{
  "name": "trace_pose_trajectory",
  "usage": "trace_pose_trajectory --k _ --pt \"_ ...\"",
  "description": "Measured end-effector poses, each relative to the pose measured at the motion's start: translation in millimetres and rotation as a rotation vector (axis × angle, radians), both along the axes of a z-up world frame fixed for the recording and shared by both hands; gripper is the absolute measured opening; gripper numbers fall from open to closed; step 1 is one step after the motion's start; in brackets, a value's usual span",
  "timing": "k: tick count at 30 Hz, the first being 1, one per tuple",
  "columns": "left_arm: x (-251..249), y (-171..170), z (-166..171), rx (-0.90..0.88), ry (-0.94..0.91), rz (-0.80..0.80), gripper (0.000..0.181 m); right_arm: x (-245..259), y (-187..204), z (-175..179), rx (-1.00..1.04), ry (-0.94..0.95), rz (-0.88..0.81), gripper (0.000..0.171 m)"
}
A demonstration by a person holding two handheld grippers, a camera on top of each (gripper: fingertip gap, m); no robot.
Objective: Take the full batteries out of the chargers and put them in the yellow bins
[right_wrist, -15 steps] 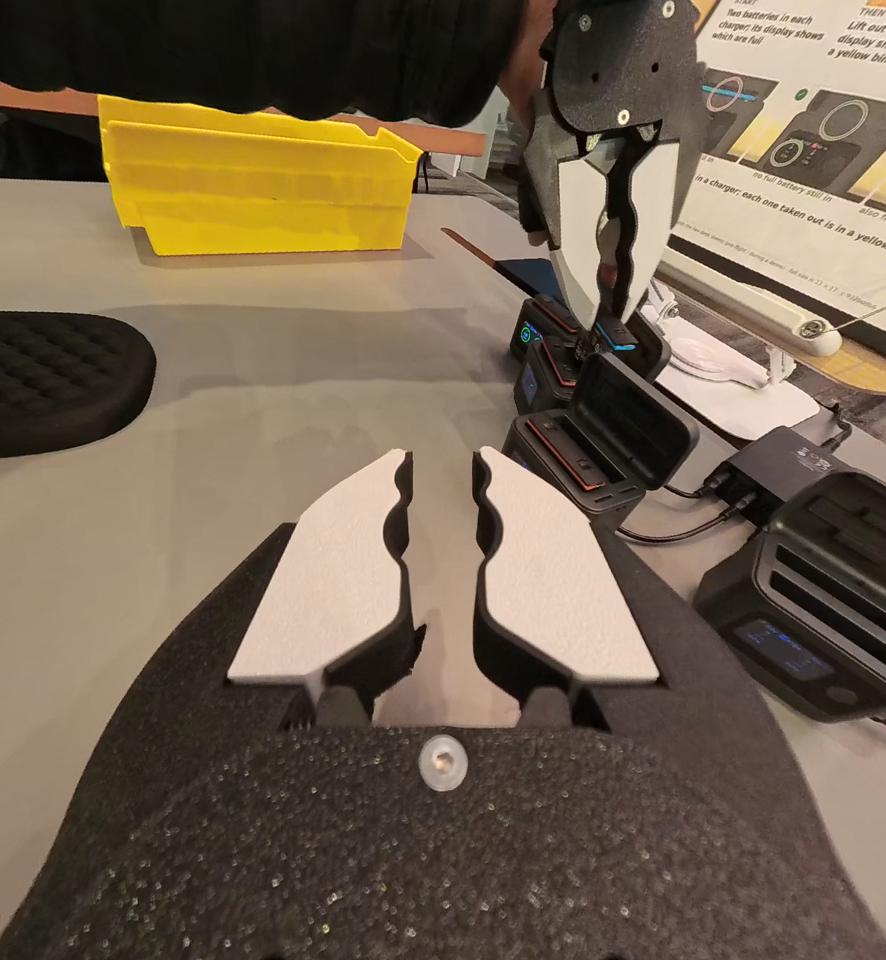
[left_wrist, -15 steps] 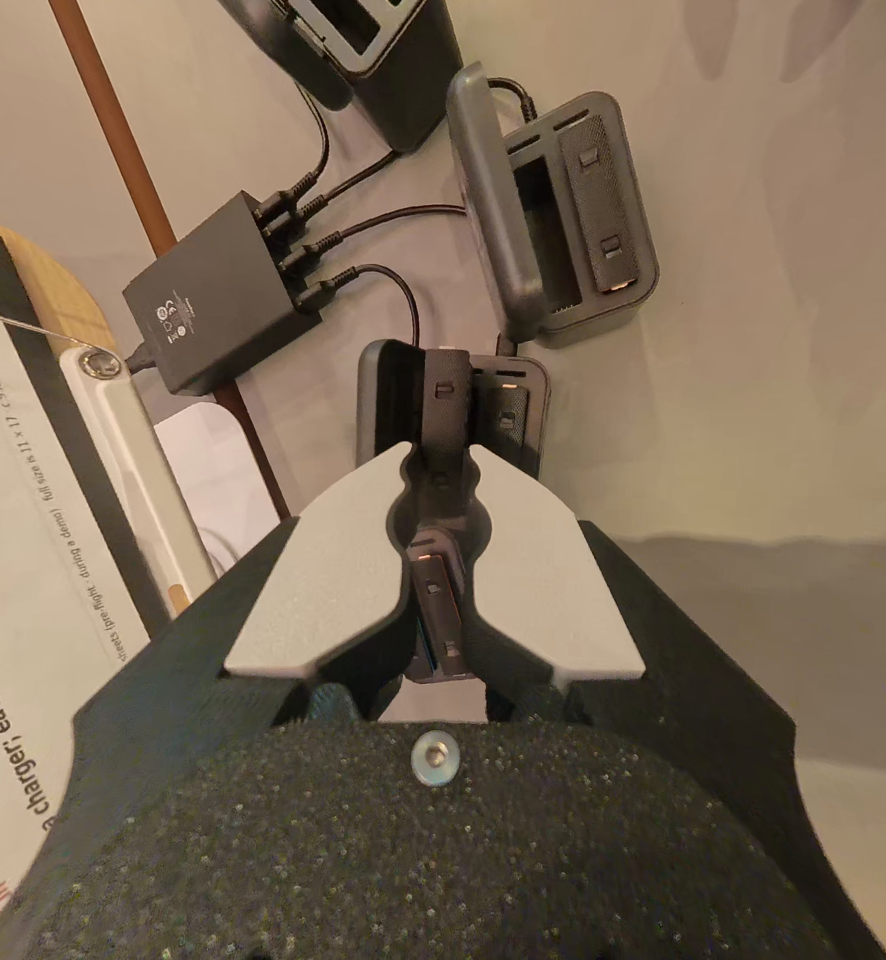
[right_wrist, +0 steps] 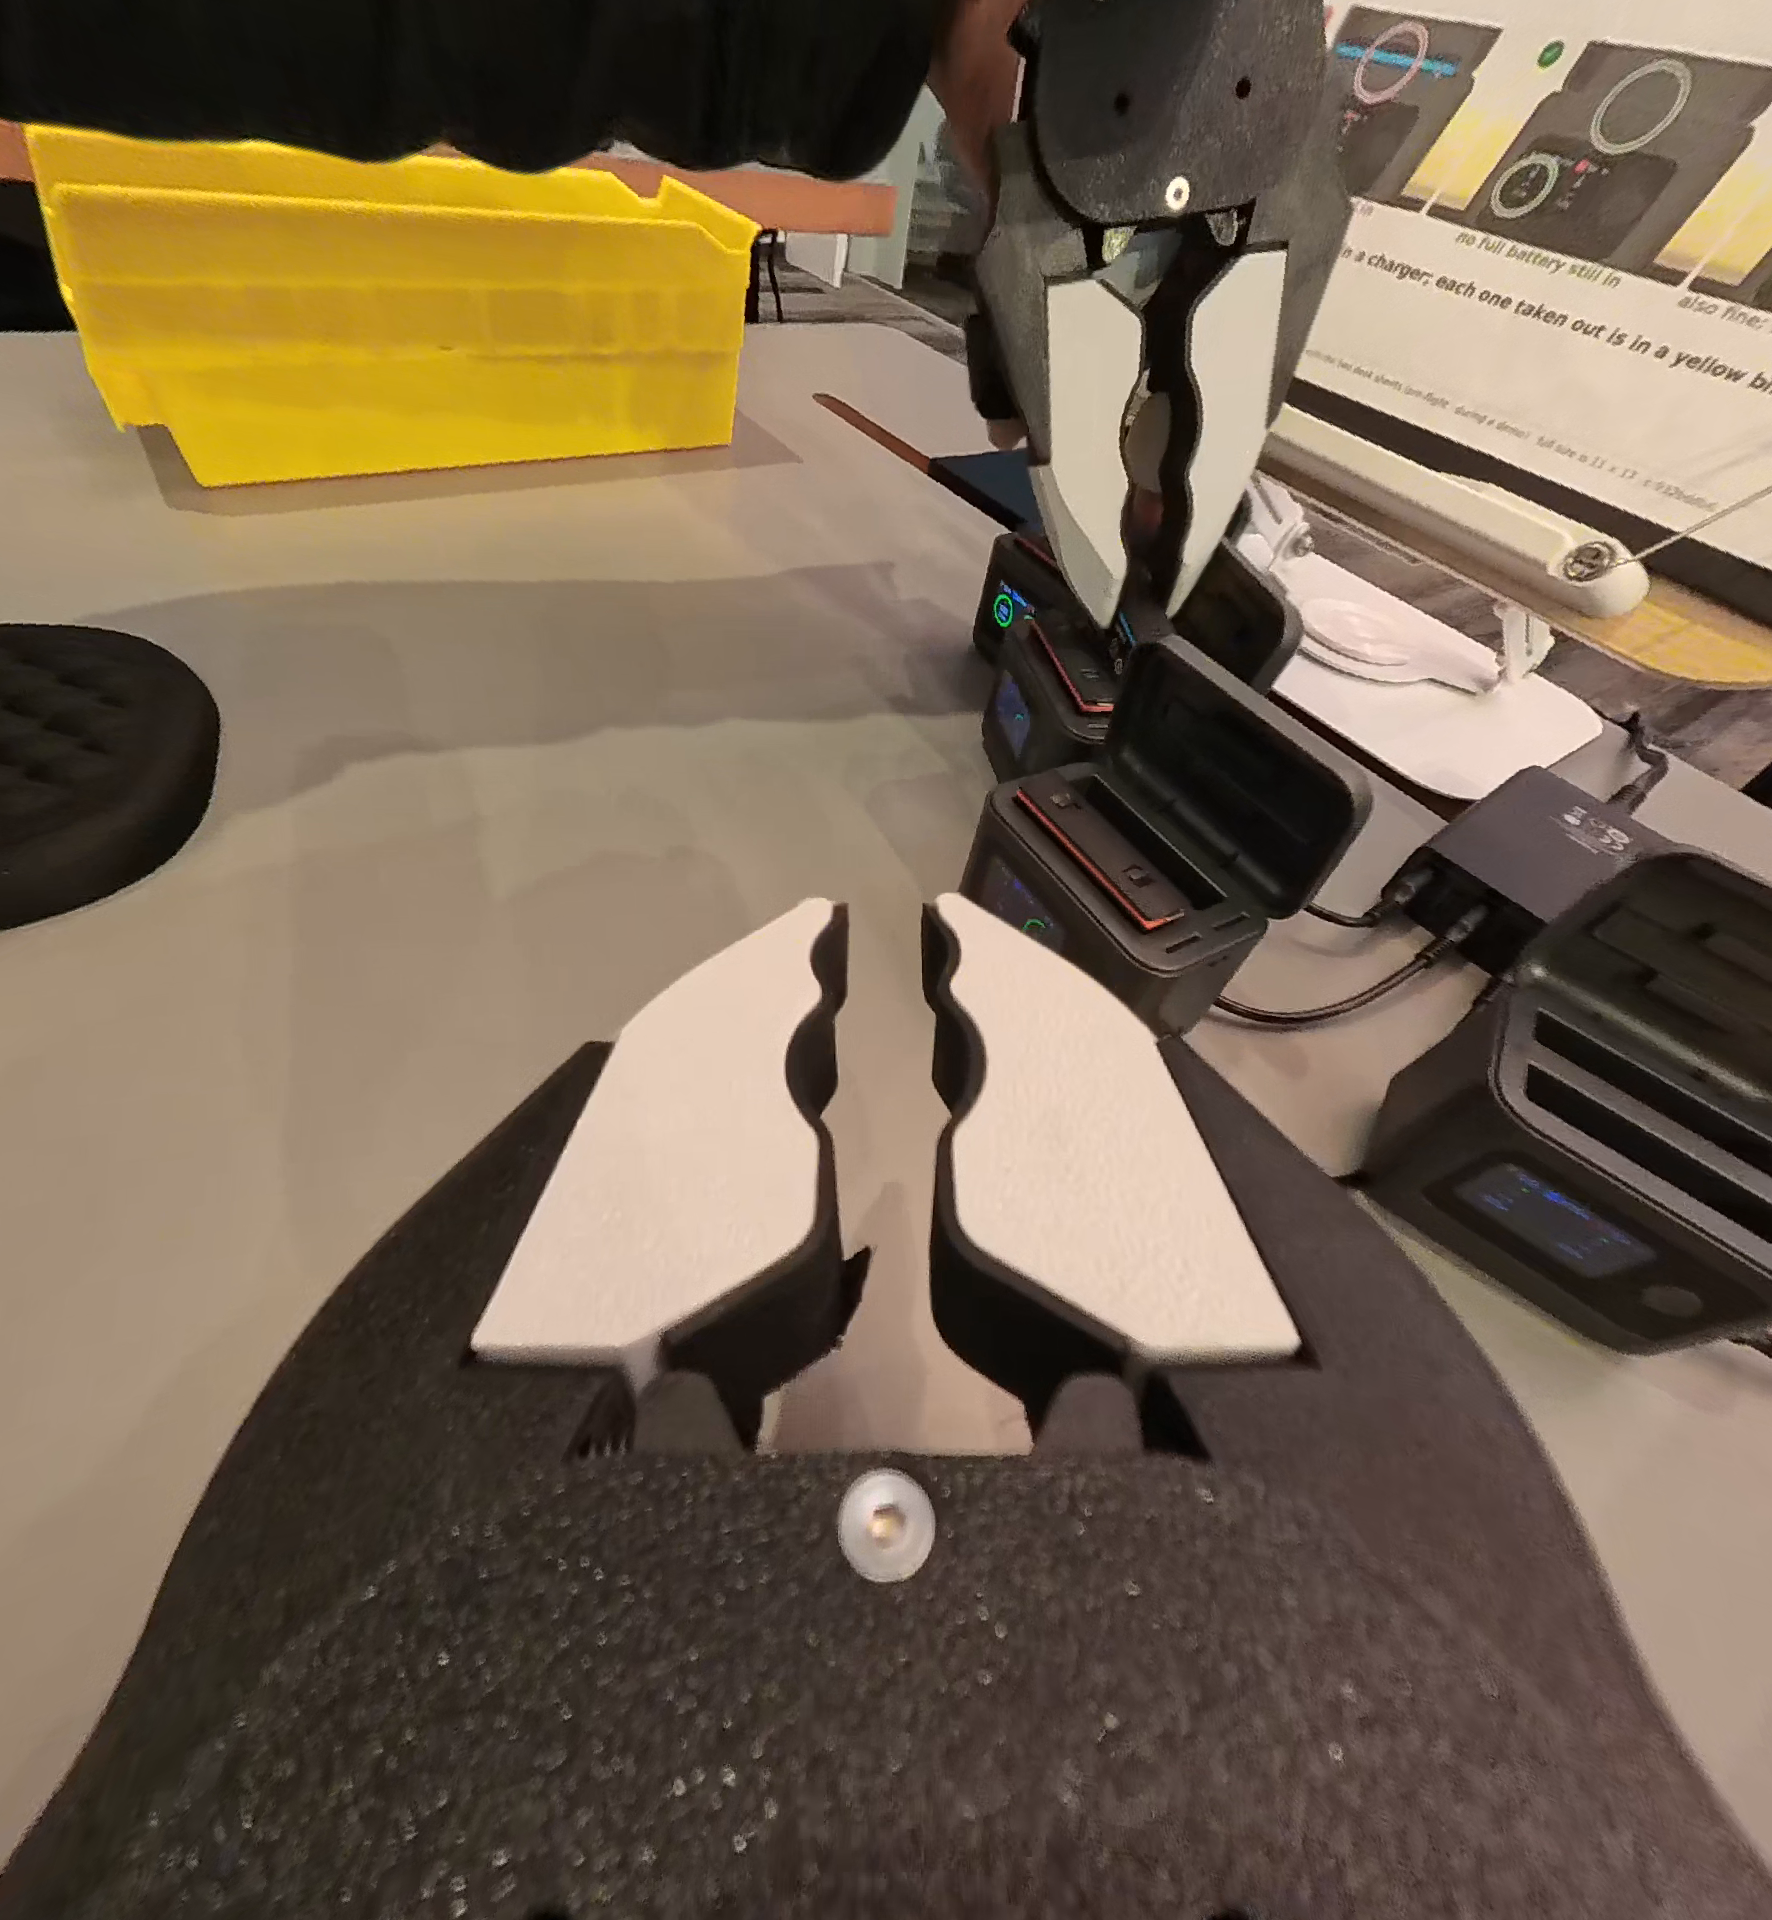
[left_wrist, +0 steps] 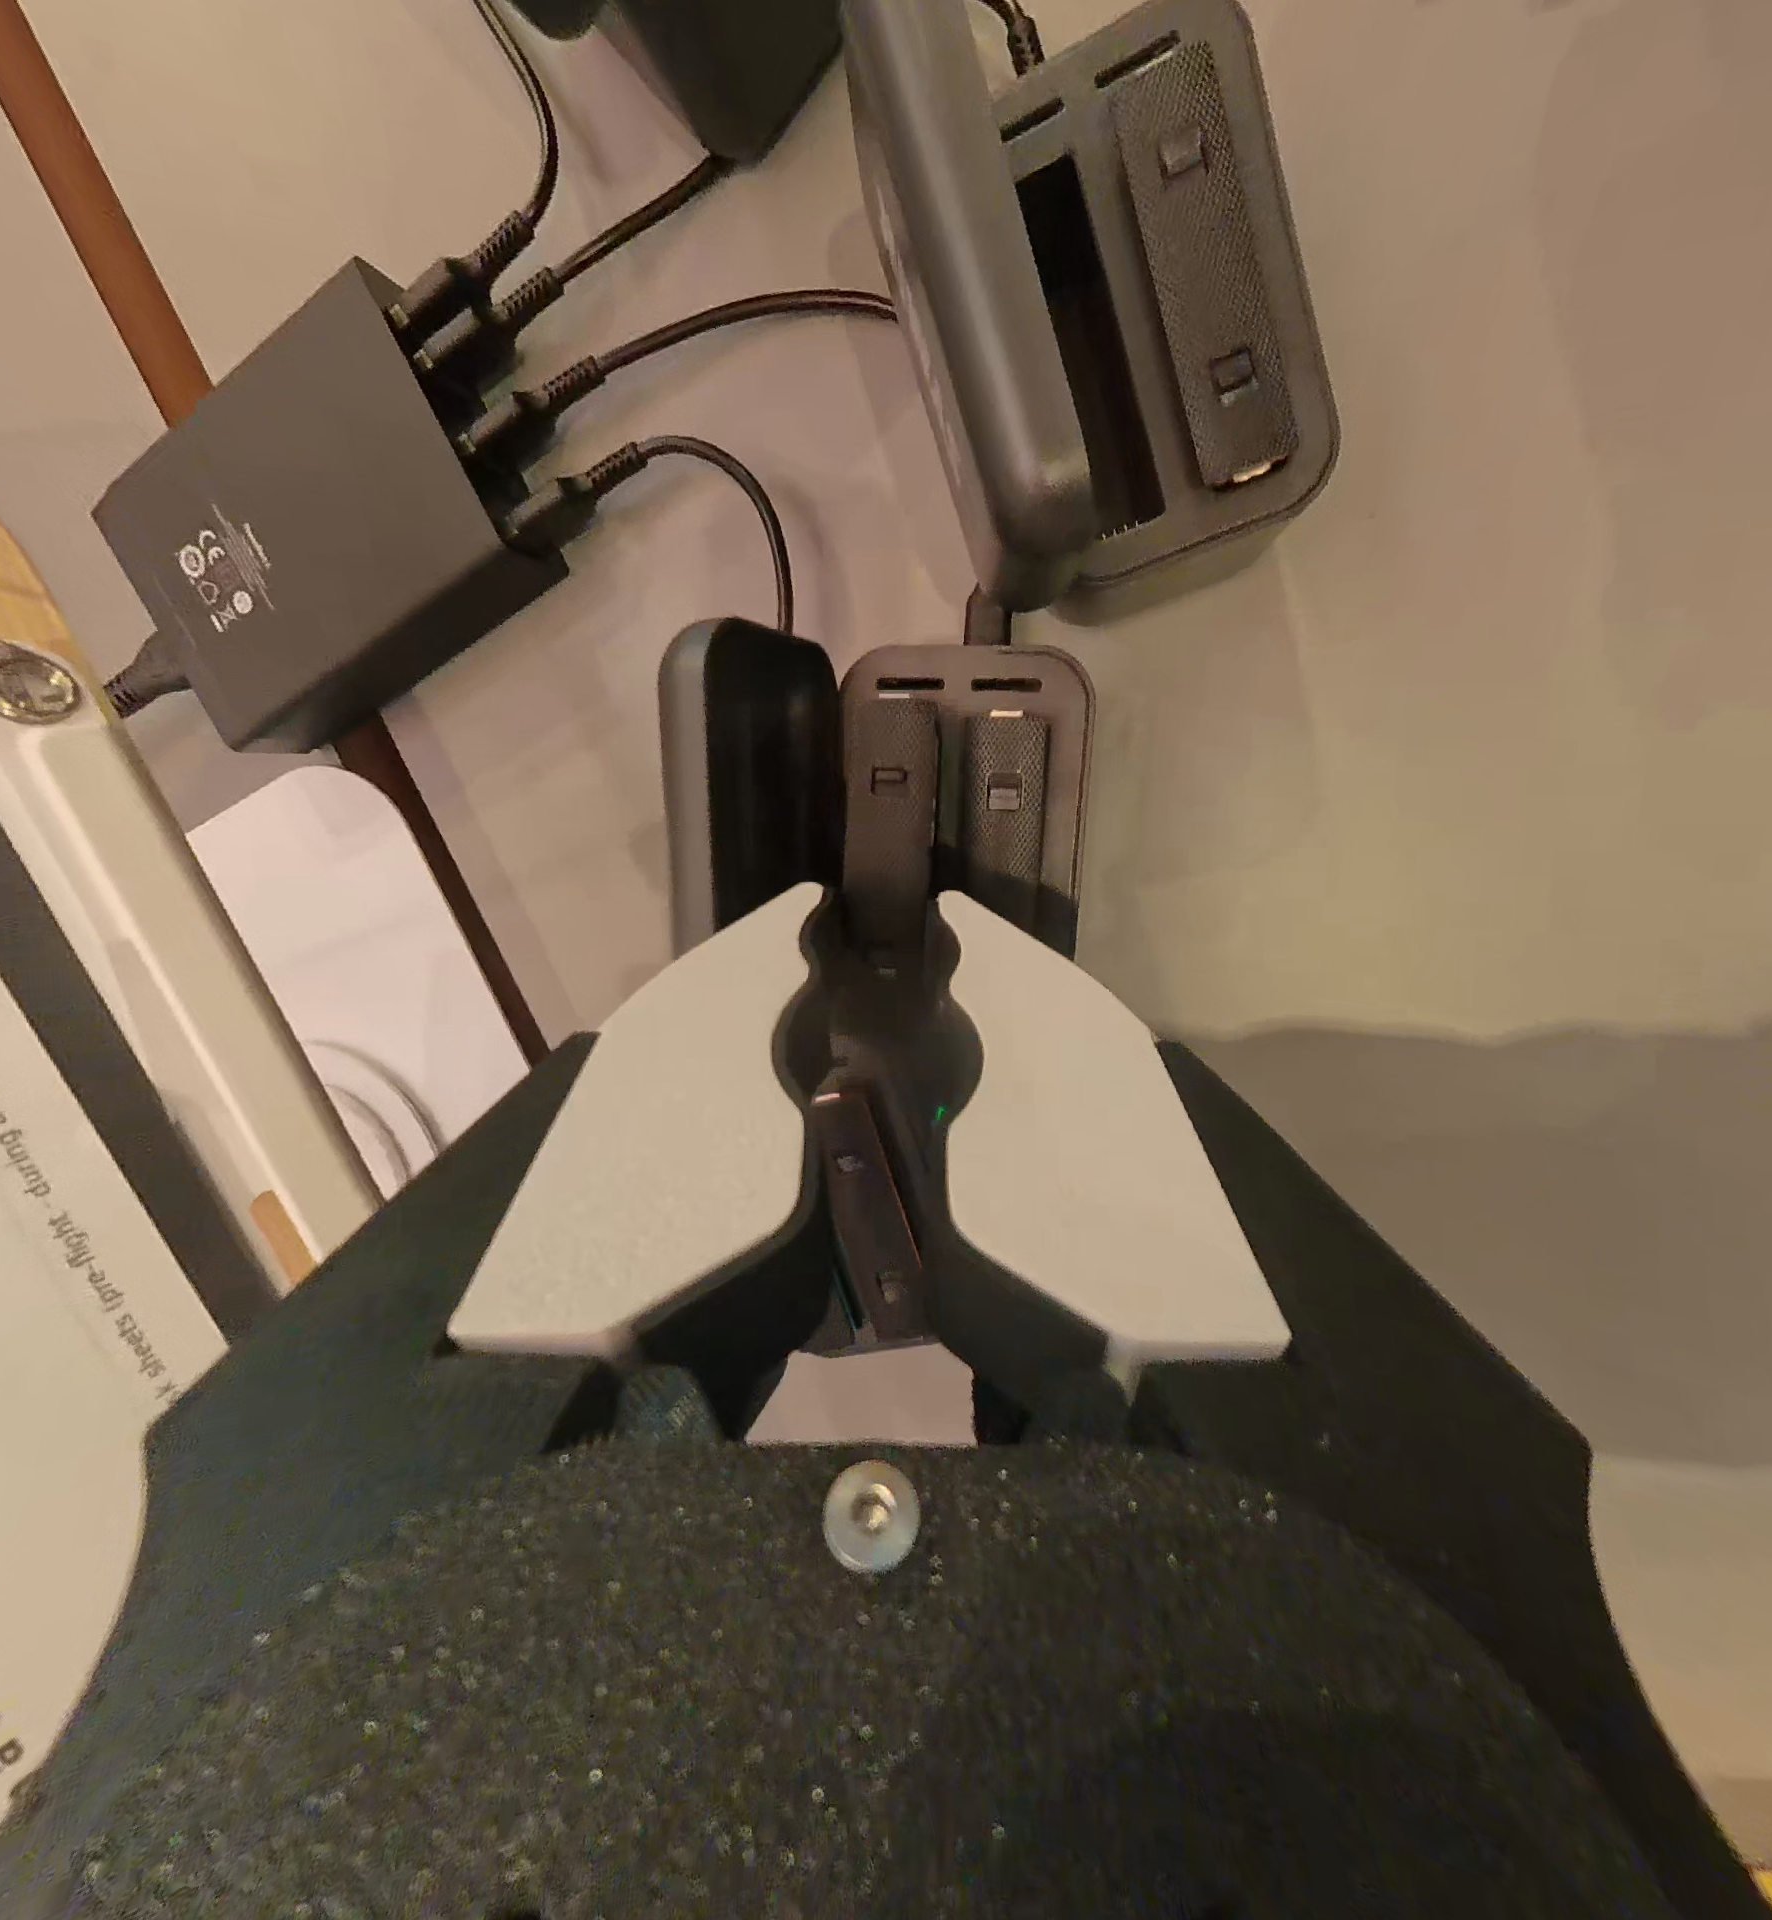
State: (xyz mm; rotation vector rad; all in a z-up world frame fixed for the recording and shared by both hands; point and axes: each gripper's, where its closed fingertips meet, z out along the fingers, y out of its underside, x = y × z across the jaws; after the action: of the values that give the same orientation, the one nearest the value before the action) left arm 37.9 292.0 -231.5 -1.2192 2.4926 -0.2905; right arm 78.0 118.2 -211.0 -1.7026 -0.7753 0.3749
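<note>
a battery [left_wrist: 887, 821] is clamped between the fingers of the left gripper [left_wrist: 882, 914] above its open charger [left_wrist: 965, 790] near the worktop's far right edge, presumably for lifting toward the yellow bins [right_wrist: 394, 312], while the right gripper [right_wrist: 882, 925] is held narrowly parted and empty.

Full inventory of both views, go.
yellow bins: stacked, count unclear, yellow, far table
chargers: 4, dark grey, lids open, table right
gripped battery: 1, dark, at a charger slot
other batteries: 3 seen, dark, in chargers
power hub: 1, black, cabled to chargers
pad: 1, black, table left
poster: 1, white, behind chargers
table: 1, grey
sleeve: 1, black, top
left gripper: closed on gripped battery
right gripper: open, empty
</note>
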Motion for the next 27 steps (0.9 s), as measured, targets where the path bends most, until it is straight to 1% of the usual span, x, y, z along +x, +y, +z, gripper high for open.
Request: trace_pose_trajectory --k 7,20,27 --pt "3.2 -0.9 -1.8 -0.027 -0.019 0.028 0.015 4.0 3.5 -3.6 -0.028 0.002 -0.033 0.01" --pt "8.8 -5.2 -0.3 -0.185 -0.203 0.086 0.015 5.6 4.2 -2.4 -0.03 0.01 -0.038 0.01" --pt "7.8 -4.4 0.2 -0.188 -0.201 0.112 0.016 5.5 4.5 -3.6 -0.035 0.008 -0.038 0.01"
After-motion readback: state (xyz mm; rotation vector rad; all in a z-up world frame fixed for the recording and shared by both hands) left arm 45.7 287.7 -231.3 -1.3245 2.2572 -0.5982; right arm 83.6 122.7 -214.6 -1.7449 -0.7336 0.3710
